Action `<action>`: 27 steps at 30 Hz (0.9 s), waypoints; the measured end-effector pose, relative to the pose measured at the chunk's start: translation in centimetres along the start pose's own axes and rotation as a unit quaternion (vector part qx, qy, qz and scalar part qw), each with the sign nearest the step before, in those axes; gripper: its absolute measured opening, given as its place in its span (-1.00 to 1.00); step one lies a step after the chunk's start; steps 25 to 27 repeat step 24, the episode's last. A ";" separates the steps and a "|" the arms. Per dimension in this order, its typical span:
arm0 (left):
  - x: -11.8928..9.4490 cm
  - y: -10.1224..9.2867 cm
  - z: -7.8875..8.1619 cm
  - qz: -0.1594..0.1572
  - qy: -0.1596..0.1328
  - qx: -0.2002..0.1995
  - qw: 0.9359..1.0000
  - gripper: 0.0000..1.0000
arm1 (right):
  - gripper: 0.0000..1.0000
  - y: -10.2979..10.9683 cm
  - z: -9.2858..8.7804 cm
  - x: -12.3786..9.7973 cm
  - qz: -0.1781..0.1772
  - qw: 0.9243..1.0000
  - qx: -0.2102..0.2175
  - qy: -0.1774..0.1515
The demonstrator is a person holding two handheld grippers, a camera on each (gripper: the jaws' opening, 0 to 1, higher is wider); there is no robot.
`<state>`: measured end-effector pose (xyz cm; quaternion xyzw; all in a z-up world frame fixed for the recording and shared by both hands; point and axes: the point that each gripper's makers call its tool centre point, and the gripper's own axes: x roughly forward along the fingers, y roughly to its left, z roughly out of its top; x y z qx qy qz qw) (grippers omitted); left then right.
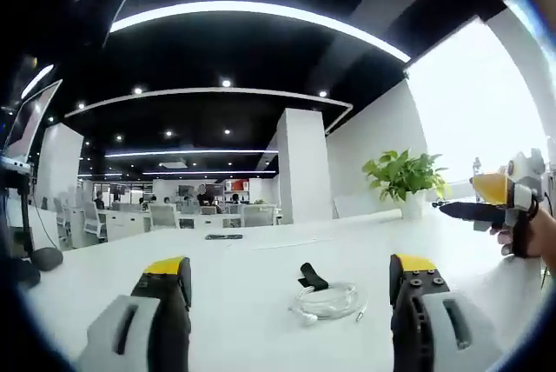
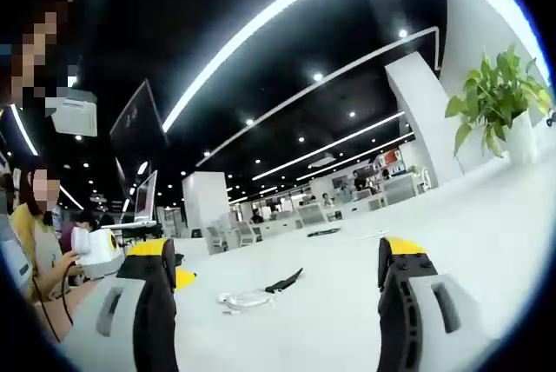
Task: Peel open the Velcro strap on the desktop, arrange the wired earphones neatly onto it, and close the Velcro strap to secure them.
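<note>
1. Hovering over a white tabletop (image 1: pixel 261 320), the left gripper (image 1: pixel 291 281) has its yellow-tipped jaws spread wide apart with nothing between them, which suggests it is poised to approach rather than carrying anything
2. Between and just beyond those jaws lies the Velcro strap (image 1: pixel 312 276), a short black band, with one end raised off the tabletop
3. Touching the strap's near side is a loose coil of white wired earphones (image 1: pixel 328 300), its plug end trailing to the right; the two sit together, probably so the cable can be laid onto the strap once it is peeled open
4. At the right edge of the left gripper view, the right gripper (image 1: pixel 460 209) is held above the tabletop, well apart from the strap, in a person's hand (image 1: pixel 530 237)
5. In the right gripper view, the right gripper (image 2: pixel 276 263) also has its jaws wide apart and grips nothing
6. That view shows the strap (image 2: pixel 284 282) and earphones (image 2: pixel 247 299) from the side, lying between its jaws but further along the tabletop (image 2: pixel 347 320)
7. A potted plant (image 1: pixel 404 179) stands at the far side of the tabletop, clear of the work
8. As a judgement, the task is at its start: the strap looks unopened and neither gripper touches it
</note>
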<state>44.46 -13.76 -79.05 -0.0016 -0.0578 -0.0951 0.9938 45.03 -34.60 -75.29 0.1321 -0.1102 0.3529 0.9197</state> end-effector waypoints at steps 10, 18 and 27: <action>0.1 -1.1 0.8 -0.013 -0.019 -0.064 0.998 0.92 | 0.94 0.3 -0.1 -0.1 -0.006 0.999 -0.036 0.006; 0.3 -1.4 0.5 -0.018 -0.010 -0.048 0.999 0.92 | 0.94 0.4 -0.4 -0.1 -0.012 0.998 -0.061 0.012; 0.6 -1.9 0.2 -0.024 -0.004 -0.039 0.999 0.92 | 0.94 0.5 -0.5 0.0 -0.010 0.998 -0.065 0.016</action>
